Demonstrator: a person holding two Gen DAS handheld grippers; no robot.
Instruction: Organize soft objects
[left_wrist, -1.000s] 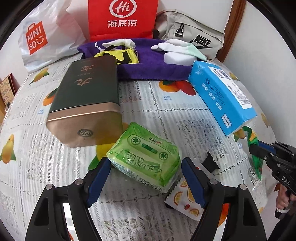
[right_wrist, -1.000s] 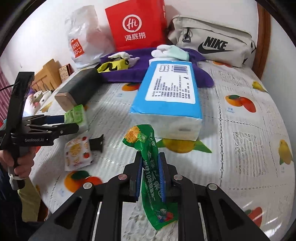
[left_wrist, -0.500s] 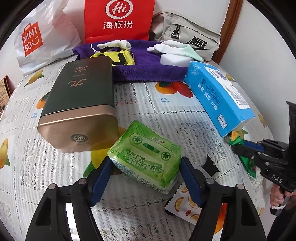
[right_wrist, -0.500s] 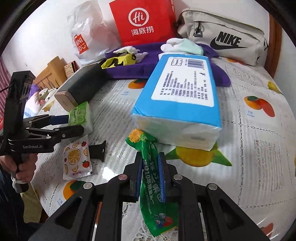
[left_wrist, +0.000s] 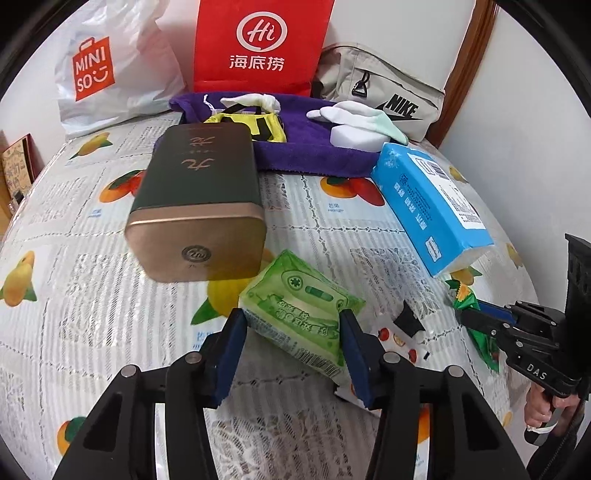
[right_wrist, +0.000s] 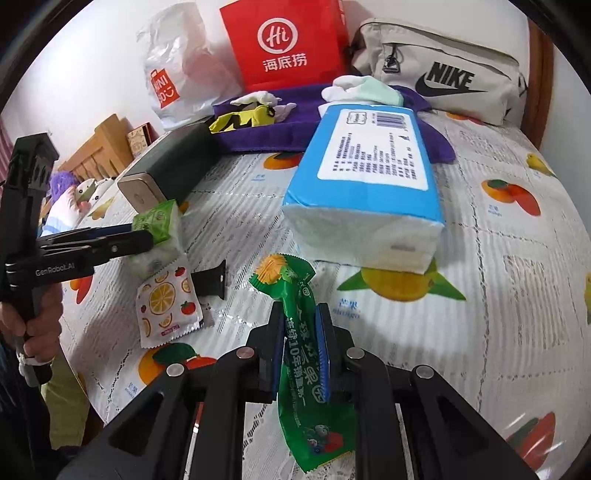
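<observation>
My left gripper (left_wrist: 291, 332) is shut on a green tissue pack (left_wrist: 301, 312), its blue pads pressing both sides, lifted off the fruit-print cloth. It shows in the right wrist view (right_wrist: 157, 225) too. My right gripper (right_wrist: 301, 332) is shut on a long green snack packet (right_wrist: 299, 354), held upright above the cloth. A blue tissue pack (left_wrist: 428, 201) lies just beyond it. A purple towel (left_wrist: 314, 147) at the back carries white socks (left_wrist: 360, 114) and a yellow-black pouch (left_wrist: 255, 125).
A dark green tin with a bronze end (left_wrist: 195, 206) lies left of centre. A fruit-print sachet (right_wrist: 166, 306) and a small black part (right_wrist: 210, 282) lie between the grippers. A Miniso bag (left_wrist: 110, 74), a red bag (left_wrist: 258, 48) and a Nike bag (left_wrist: 384, 96) line the wall.
My left gripper has closed its pads onto the green tissue pack and tilted it up. My right gripper has moved forward toward the blue tissue pack, still holding the snack packet.
</observation>
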